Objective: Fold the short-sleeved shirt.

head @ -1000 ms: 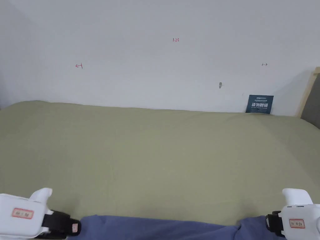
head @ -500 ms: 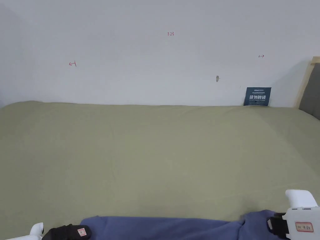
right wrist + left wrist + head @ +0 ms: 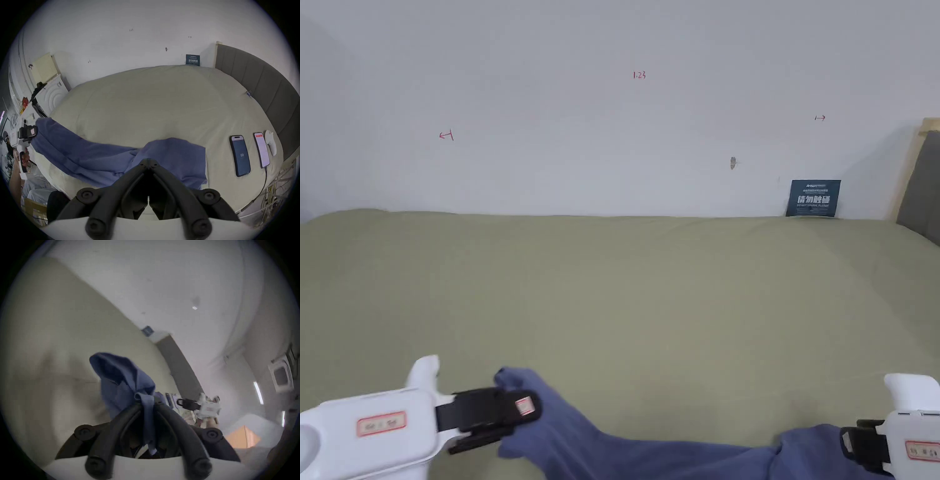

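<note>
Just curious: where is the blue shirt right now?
In the head view, the blue short-sleeved shirt stretches along the near edge of the green bed sheet, between the left gripper and right gripper.

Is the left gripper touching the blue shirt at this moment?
Touching. In the left gripper view, the left gripper has its jaws closed on a bunched fold of the blue shirt, and the cloth runs down between them.
</note>
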The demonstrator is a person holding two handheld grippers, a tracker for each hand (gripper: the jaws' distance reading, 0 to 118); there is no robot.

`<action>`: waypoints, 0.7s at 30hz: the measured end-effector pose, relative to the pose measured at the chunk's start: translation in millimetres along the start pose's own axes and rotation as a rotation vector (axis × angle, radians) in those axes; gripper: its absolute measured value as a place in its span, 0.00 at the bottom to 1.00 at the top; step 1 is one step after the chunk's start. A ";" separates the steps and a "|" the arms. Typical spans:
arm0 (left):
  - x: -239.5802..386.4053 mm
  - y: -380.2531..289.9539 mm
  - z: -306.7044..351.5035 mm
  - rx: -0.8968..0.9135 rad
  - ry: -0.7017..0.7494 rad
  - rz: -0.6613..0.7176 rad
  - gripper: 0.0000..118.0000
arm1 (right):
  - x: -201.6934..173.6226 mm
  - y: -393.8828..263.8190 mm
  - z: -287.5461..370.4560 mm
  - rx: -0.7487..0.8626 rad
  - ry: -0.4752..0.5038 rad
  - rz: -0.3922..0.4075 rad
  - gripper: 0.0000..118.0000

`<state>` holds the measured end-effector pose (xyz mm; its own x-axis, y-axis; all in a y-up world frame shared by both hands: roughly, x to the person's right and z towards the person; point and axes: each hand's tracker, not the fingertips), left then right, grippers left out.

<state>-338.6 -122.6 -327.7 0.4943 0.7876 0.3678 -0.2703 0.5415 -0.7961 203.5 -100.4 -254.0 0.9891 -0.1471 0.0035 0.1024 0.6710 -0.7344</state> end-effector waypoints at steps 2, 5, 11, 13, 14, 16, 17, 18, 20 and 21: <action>23.3 1.9 -34.2 -0.045 -0.046 -0.042 0.06 | 3.3 0.6 3.8 0.020 0.010 -0.011 0.00; 37.3 -10.0 -92.1 -0.118 -0.068 -0.064 0.06 | 8.9 -0.6 7.1 0.028 0.016 -0.013 0.00; 37.5 -67.8 -179.8 -0.267 -0.073 0.010 0.32 | 20.9 -8.6 6.4 0.027 0.002 -0.023 0.00; 26.1 -81.5 -197.2 -0.310 -0.060 0.049 0.86 | 24.6 -10.4 3.6 0.019 -0.008 -0.030 0.00; 22.1 -86.3 -203.2 -0.331 -0.041 0.061 0.85 | 26.8 -11.3 2.4 0.017 -0.003 -0.041 0.00; 14.1 -90.0 -203.3 -0.322 0.054 0.105 0.65 | 28.8 -13.4 1.9 0.019 0.005 -0.065 0.00; 11.4 -88.4 -196.7 -0.251 0.056 0.133 0.51 | 29.0 -14.4 2.8 0.021 0.012 -0.072 0.00; 8.9 -86.8 -188.0 -0.200 0.052 0.156 0.22 | 29.3 -15.0 3.8 0.023 0.018 -0.075 0.00; 5.8 -81.3 -172.3 -0.127 -0.002 0.176 0.15 | 29.2 -14.6 5.3 0.024 0.023 -0.080 0.00; 5.1 -78.3 -166.2 -0.104 -0.032 0.171 0.07 | 29.3 -13.4 6.6 0.024 0.024 -0.079 0.00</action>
<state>-177.6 -209.9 -343.4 0.4219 0.8752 0.2366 -0.2609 0.3672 -0.8928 231.8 -109.0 -239.5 0.9751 -0.2172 0.0445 0.1827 0.6736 -0.7161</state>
